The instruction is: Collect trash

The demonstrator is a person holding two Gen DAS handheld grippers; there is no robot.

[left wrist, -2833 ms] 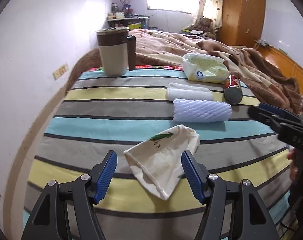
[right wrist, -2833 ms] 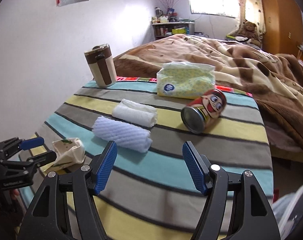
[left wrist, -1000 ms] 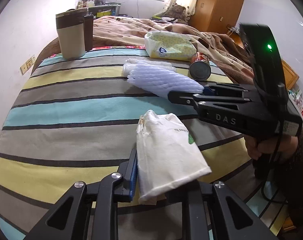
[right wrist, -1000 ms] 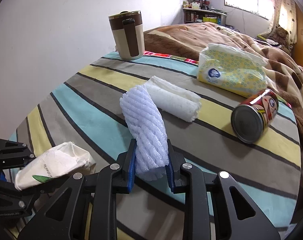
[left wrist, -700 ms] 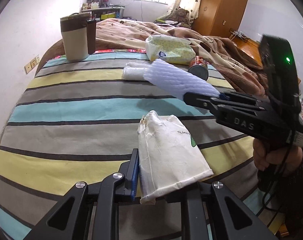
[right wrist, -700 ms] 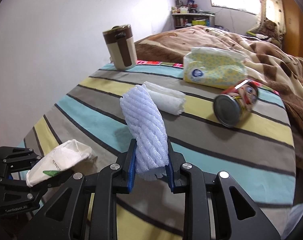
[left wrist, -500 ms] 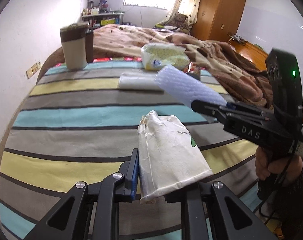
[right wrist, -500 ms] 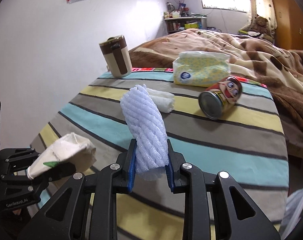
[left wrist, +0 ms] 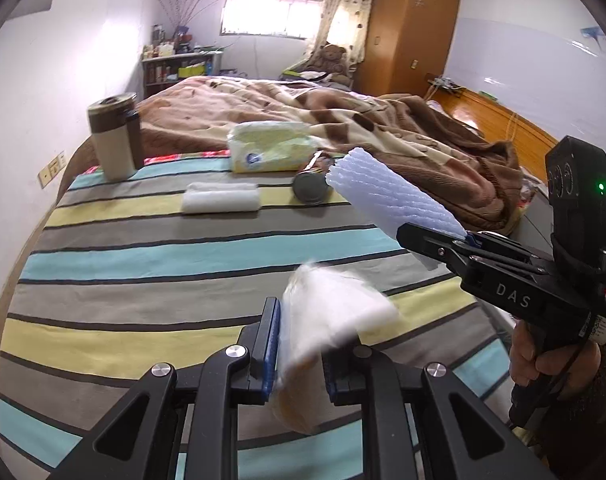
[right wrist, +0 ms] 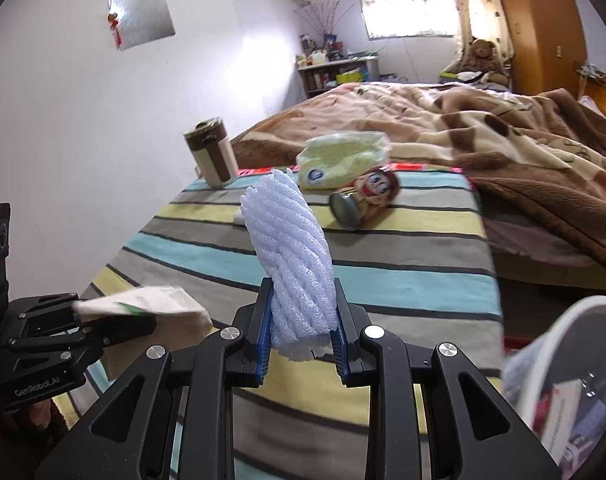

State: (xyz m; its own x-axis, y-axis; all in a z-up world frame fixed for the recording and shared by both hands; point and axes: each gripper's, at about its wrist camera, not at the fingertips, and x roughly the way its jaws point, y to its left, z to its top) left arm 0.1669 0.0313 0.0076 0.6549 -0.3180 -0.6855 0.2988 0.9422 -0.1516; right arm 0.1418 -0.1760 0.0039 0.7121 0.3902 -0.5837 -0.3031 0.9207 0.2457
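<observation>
1. The right gripper is clamped on the foam net sleeve, holding its lower end between the blue pads. The sleeve stands up and leans away from the jaws, lifted clear of the striped bed cover.

2. The left gripper is closed on the crumpled paper bag, pinching its lower part. The bag juts up and forward above the striped bed cover and is blurred in the left wrist view.

3. The sleeve looks very light, springy and compressible, and the pads visibly squeeze it narrower. A grip near one end, as here, seems enough, since its ribbed surface should resist slipping.

4. The bag looks light, limp and easily crushed. It flops beyond the pads, so a hold nearer its middle would probably steady it better.

5. Left on the striped bed cover are a folded white tissue wad and a can lying on its side, both near the far edge. The can is rigid and smooth and may roll, so across the body is the place to grip.

6. A white bin with scraps inside sits just off the near right corner of the striped bed cover, the likely drop point.
</observation>
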